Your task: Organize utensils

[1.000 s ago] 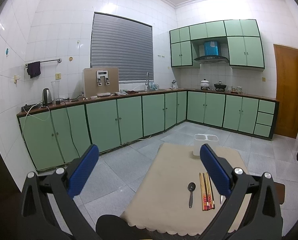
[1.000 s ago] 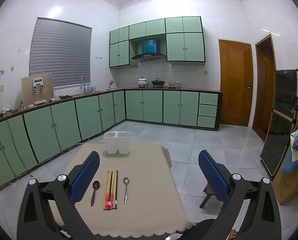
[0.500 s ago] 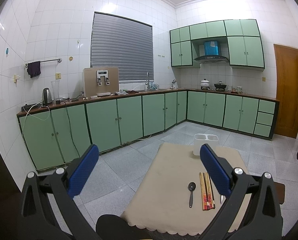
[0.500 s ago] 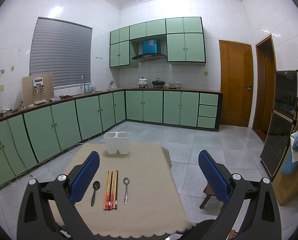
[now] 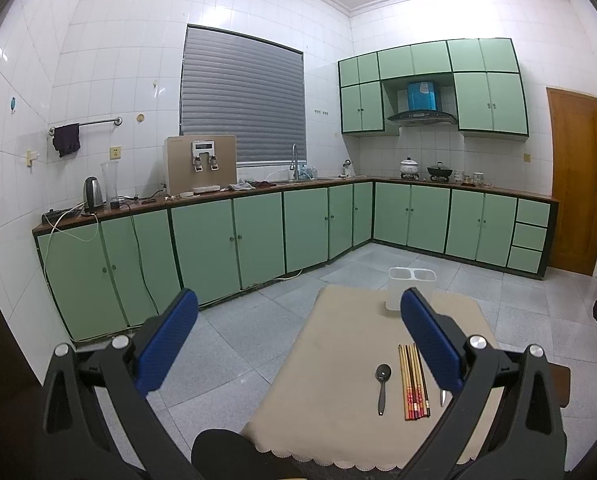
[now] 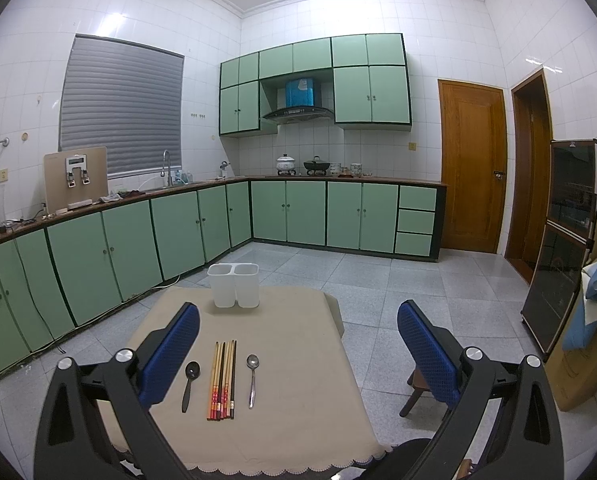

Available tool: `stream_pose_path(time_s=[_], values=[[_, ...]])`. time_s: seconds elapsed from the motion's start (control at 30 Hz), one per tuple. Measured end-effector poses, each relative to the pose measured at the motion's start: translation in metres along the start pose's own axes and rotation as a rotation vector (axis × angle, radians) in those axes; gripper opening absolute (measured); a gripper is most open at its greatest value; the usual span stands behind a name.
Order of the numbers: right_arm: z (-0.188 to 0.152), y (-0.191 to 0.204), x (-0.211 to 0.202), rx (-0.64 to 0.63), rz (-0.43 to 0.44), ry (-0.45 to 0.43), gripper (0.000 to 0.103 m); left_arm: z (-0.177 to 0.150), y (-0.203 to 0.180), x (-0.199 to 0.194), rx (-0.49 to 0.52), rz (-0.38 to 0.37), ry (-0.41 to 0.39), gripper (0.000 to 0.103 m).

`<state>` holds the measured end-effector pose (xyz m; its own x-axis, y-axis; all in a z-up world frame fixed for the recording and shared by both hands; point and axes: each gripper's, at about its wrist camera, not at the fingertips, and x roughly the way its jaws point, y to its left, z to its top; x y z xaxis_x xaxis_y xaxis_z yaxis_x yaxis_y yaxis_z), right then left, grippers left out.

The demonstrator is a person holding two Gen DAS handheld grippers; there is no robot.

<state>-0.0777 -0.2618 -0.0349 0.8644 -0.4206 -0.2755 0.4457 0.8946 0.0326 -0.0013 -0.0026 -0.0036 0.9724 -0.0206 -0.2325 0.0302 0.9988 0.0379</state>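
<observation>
Both the left tongs (image 5: pixel 298 338) and right tongs (image 6: pixel 298 346) are hovering apart, gripping nothing. On the beige-clothed table (image 6: pixel 298 392), red-tipped wooden chopsticks (image 6: pixel 222 380) are lying between a black spoon (image 6: pixel 189 380) at nine o'clock and a steel spoon (image 6: pixel 252 378) at three; the white two-compartment plastic holder (image 6: pixel 234 285) is standing at twelve.

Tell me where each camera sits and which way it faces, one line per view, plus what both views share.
Left wrist: on the left hand-held gripper, facing the counter and window; the table sits right of centre; its open blue fingers show.
Right wrist: on the right hand-held gripper, facing the corner cabinets and wooden door; its open blue fingers show.
Shared: white holder, chopsticks, black spoon.
</observation>
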Motion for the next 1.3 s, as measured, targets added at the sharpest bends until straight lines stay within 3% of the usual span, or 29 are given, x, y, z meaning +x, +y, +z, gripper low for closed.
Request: stream_pose_path(time_s=[0.93,1.03,1.23,1.3], values=[[-0.004,0.002,0.009,-0.008,0.0,0.025,0.097,-0.006,-0.006,0.015,0.007,-0.017,0.036,0.098],[-0.01,0.003,0.022,-0.015,0.009,0.058,0.097,-0.014,-0.011,0.033,0.012,-0.052,0.087,0.098],[-0.051,0.007,0.086,-0.026,0.066,0.207,0.097,-0.066,-0.024,0.11,0.012,-0.183,0.325,0.098],[-0.073,0.012,0.114,-0.05,0.085,0.278,0.089,-0.086,-0.027,0.132,0.005,-0.218,0.377,0.098]])
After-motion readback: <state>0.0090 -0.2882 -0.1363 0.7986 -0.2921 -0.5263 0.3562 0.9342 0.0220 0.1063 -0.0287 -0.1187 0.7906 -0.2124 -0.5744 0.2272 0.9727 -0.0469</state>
